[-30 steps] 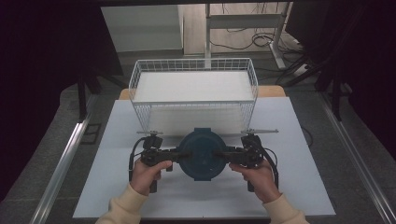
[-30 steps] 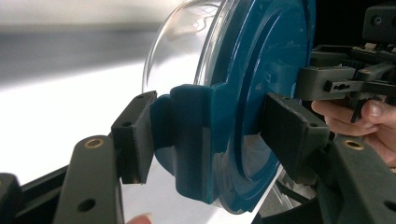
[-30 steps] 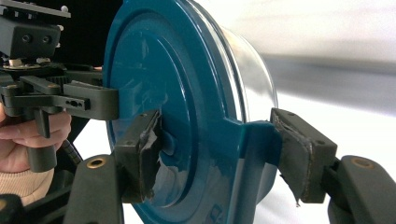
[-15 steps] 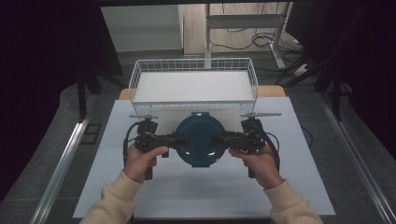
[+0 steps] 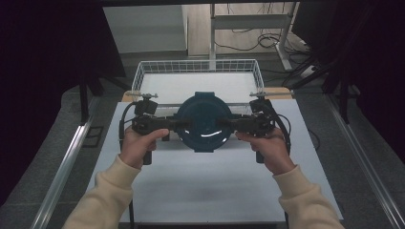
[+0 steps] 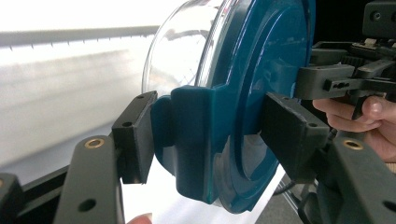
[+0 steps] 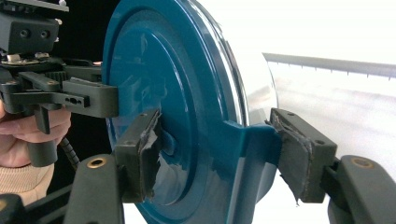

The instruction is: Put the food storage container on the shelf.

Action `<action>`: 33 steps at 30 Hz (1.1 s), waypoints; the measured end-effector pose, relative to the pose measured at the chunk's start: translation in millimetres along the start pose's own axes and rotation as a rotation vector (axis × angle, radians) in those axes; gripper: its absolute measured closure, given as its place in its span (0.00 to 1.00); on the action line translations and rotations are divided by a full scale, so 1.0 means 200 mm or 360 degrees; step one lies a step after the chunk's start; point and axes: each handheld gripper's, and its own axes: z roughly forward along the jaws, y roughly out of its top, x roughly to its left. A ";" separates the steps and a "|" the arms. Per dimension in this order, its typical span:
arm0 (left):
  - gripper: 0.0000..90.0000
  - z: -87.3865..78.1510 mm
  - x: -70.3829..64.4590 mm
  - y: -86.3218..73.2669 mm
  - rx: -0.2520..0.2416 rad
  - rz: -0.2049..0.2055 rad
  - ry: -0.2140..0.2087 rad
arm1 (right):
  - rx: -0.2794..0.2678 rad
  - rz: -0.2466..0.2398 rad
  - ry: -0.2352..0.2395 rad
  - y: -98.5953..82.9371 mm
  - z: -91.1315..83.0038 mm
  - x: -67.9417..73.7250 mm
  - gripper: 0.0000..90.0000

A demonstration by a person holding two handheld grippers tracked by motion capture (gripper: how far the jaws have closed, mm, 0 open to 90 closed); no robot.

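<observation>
A round container [image 5: 203,121] with a dark blue lid and a clear body hangs above the white table [image 5: 215,191], lid facing up, close to the basket's front edge. My left gripper [image 5: 177,125] is shut on the tab at its left side. My right gripper [image 5: 224,125] is shut on the tab at its right side. In the left gripper view the container [image 6: 261,70] sits between the pads of the left gripper [image 6: 212,135], with the right gripper [image 6: 345,79] beyond it. In the right gripper view the right gripper [image 7: 222,156] clamps the lid [image 7: 163,70], and the left gripper [image 7: 60,98] shows behind.
A white wire basket [image 5: 198,64] with a pale floor stands at the far edge of the table, just behind the container. Metal rails [image 5: 62,171] run along both sides of the table. Cables lie on the floor beyond.
Both grippers have carried the container up and away from the person, from the middle of the table to the front edge of the basket.
</observation>
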 end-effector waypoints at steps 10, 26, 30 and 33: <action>0.42 -0.03 0.01 0.17 -0.0021 0.0024 -0.0001 | -0.0016 -0.0036 0.0006 0.18 0.00 0.01 0.40; 0.43 0.00 0.11 0.43 0.0018 -0.0027 -0.0009 | 0.0034 0.0035 0.0029 0.43 0.07 -0.08 0.40; 0.43 0.03 0.16 0.47 0.0047 -0.0046 -0.0023 | 0.0033 0.0061 0.0023 0.44 0.10 -0.13 0.40; 0.43 0.06 0.21 0.49 0.0065 -0.0074 -0.0035 | 0.0040 0.0095 0.0019 0.46 0.13 -0.16 0.40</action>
